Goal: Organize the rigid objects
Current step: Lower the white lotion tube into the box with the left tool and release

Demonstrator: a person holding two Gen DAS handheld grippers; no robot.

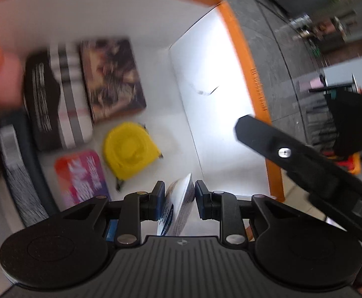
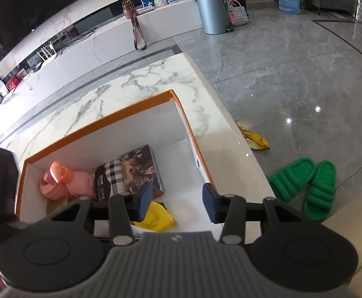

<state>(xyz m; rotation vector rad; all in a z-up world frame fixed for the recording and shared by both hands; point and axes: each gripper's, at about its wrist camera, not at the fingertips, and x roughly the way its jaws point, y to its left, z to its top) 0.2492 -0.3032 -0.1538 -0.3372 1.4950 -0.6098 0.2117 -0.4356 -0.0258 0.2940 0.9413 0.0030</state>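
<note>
Your left gripper (image 1: 177, 200) pinches a thin glossy printed card (image 1: 179, 204) over the orange-rimmed white box (image 2: 101, 124) (matte walls). Right gripper (image 2: 177, 204) gapes empty above the rounded yellow tape measure (image 2: 156, 217).

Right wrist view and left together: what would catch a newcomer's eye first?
The orange-rimmed box on the marble table, holding a pink bottle and a yellow tape measure. On the floor, right of the table, lie green slippers and a banana peel. The left hand-held gripper clamps a small white packet.
</note>
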